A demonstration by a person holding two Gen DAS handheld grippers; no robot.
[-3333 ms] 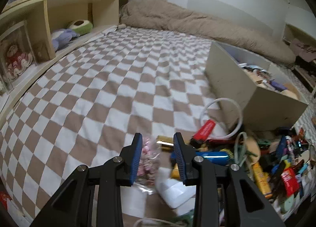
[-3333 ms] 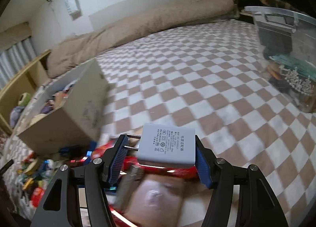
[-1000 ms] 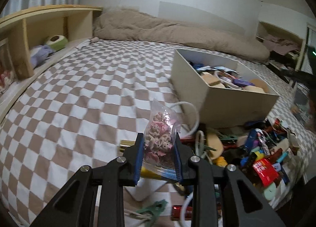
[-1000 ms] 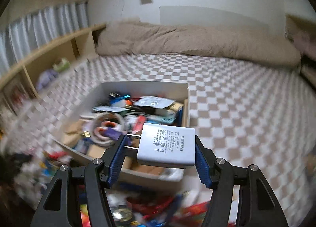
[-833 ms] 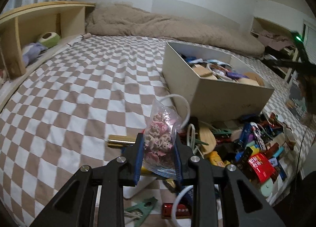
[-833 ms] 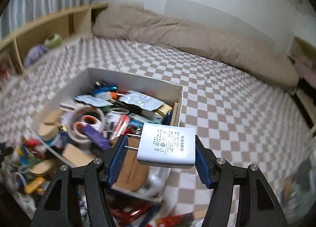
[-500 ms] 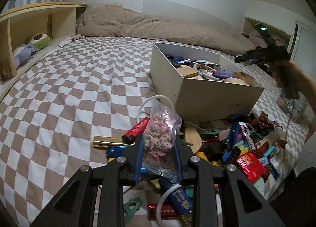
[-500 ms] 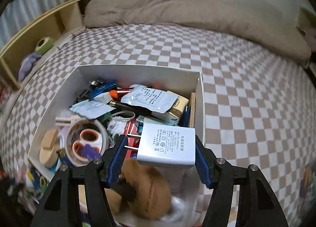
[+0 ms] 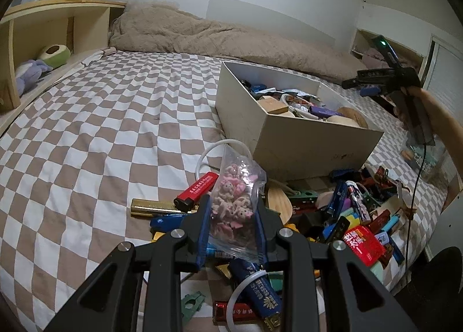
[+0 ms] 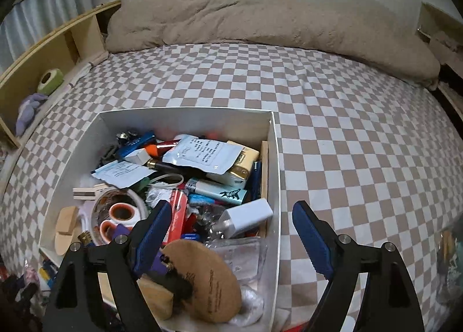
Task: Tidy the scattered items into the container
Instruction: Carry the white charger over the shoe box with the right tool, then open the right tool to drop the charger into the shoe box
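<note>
Over the white box [image 10: 273,158] my right gripper [image 10: 228,233] hangs with jaws spread and nothing between them; the white charger [image 10: 246,216] lies inside, against the near right wall on top of the clutter. My left gripper [image 9: 231,233] pinches a clear zip bag of pink charms [image 9: 235,199] above the loose pile. I'd carry that bag high over the box's near wall, then let go low, since the crinkly, limp plastic could snag on the rim.
</note>
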